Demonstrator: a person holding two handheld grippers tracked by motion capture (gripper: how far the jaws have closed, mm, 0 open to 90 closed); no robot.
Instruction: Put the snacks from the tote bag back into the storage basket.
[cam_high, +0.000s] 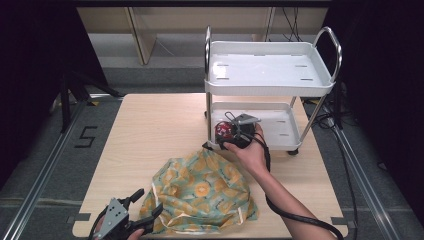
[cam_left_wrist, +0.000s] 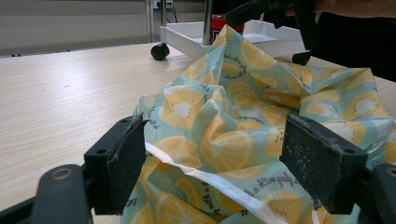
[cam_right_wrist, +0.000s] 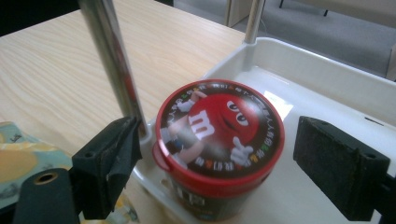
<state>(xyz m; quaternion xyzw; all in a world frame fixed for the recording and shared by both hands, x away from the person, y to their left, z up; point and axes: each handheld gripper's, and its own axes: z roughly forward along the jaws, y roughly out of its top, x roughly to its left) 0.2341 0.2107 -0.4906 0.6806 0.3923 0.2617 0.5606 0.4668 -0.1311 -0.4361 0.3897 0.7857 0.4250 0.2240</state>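
A red candy tub (cam_high: 223, 131) with a cartoon lid (cam_right_wrist: 219, 128) stands in the near left corner of the white cart's lower tray (cam_high: 280, 114), beside a chrome post (cam_right_wrist: 112, 60). My right gripper (cam_high: 229, 131) is open around it, one jaw on each side (cam_right_wrist: 222, 140), and neither pad touches it. A lemon-print cloth bag (cam_high: 202, 192) lies crumpled on the table in front of the cart. At the table's front left, my left gripper (cam_high: 149, 201) is open, its jaws astride the bag's white-trimmed edge (cam_left_wrist: 219, 156). The bag (cam_left_wrist: 243, 107) rises between them.
The two-tier white cart (cam_high: 270, 67) with chrome handles stands on the back right of the wooden table (cam_high: 160, 125); its top tray holds nothing. A cart wheel (cam_left_wrist: 159, 51) rests on the table beyond the bag. Bare wood lies to the left.
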